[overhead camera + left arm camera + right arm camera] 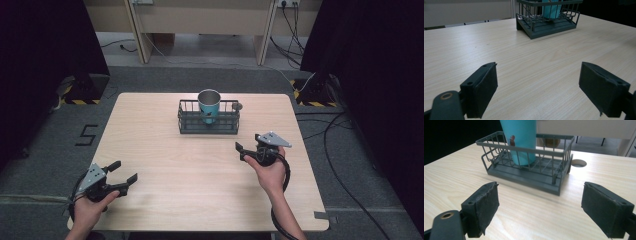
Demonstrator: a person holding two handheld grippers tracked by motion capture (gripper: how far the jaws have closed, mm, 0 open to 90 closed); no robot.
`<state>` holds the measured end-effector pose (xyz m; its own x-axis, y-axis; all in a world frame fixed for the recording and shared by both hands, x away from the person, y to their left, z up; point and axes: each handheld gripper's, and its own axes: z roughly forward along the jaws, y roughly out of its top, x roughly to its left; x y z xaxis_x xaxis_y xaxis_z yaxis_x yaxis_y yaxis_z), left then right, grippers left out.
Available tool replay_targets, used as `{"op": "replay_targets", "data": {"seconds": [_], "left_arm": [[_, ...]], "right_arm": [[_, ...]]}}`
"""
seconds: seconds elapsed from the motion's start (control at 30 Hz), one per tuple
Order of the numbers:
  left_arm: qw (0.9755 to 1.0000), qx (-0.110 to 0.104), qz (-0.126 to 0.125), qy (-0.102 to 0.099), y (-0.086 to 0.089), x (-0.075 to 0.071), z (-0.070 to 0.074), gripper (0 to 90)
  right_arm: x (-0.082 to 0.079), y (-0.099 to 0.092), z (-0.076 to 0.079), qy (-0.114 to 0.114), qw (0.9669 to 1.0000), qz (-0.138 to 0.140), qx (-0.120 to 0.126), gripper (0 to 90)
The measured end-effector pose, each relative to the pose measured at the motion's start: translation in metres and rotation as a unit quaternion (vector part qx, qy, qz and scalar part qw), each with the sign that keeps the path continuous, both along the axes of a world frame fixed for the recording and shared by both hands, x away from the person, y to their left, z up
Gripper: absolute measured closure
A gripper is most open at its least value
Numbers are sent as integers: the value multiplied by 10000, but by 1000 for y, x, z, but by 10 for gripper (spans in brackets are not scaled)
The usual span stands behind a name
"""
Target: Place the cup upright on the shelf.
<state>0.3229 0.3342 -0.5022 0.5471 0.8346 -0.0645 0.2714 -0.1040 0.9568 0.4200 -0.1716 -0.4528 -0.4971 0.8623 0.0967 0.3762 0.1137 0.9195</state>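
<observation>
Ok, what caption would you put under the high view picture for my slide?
Two open hand-held tongs, left and right, wait on a pale wooden table before a teal metal cup standing in a dark wire basket.

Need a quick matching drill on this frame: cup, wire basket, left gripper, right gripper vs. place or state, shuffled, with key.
Things:
1. cup
2. wire basket
3. left gripper
4. right gripper

Descriptions:
A. open, near the table's front left corner
B. teal, standing upright inside the rack
C. open, right of centre, closer to the basket
D. dark grey, at the far middle of the table

Pairs: 1-B, 2-D, 3-A, 4-C
</observation>
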Motion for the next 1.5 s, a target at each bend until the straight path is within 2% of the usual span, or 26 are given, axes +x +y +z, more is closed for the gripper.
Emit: {"op": "replay_targets", "data": {"seconds": [0.53, 1.13, 1.5], "left_arm": [[10000, 2, 14, -2, 0, 0, 0, 146], [10000, 30, 11, -37, 0, 0, 0, 146], [10000, 47, 3, -26, 0, 0, 0, 146]], "right_arm": [[-38, -33, -23, 81, 9996, -263, 51, 154], [-67, -62, -42, 175, 9982, -571, 22, 154], [-77, -70, -53, 35, 9981, -622, -9, 154]]}}
